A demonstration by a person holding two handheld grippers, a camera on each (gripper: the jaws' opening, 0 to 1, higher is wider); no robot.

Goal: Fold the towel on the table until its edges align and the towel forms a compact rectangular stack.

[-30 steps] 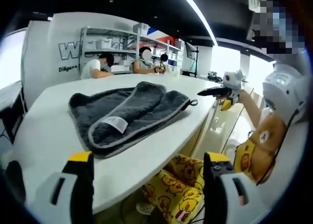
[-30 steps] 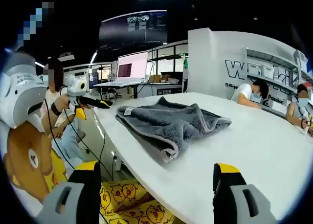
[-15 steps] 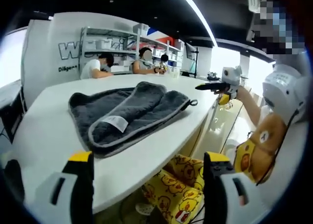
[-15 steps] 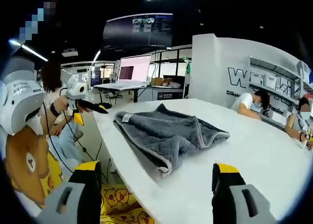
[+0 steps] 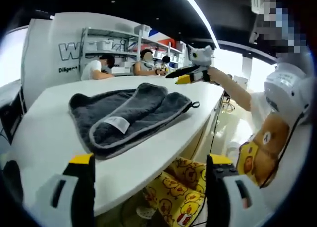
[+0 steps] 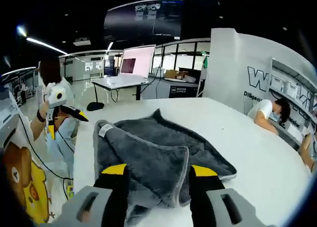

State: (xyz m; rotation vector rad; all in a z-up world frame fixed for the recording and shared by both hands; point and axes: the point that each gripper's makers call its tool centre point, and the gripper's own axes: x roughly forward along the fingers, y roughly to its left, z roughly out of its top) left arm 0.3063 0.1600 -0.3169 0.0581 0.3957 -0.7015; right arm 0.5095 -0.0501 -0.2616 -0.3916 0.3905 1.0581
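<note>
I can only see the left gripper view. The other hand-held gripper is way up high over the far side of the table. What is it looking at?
Observer: In the right gripper view, the right hand-held gripper looks down on the grey towel, close to it.
Operator: Is it pinching the towel?
Observer: No. Its jaws stand open, and a pale-trimmed fold of the towel shows between them. I cannot tell if they touch the cloth.
Operator: Can it see my gripper?
Observer: Yes. The left hand-held gripper is out past the edge of the table, held in the air, on the side of the towel's white label.
</note>
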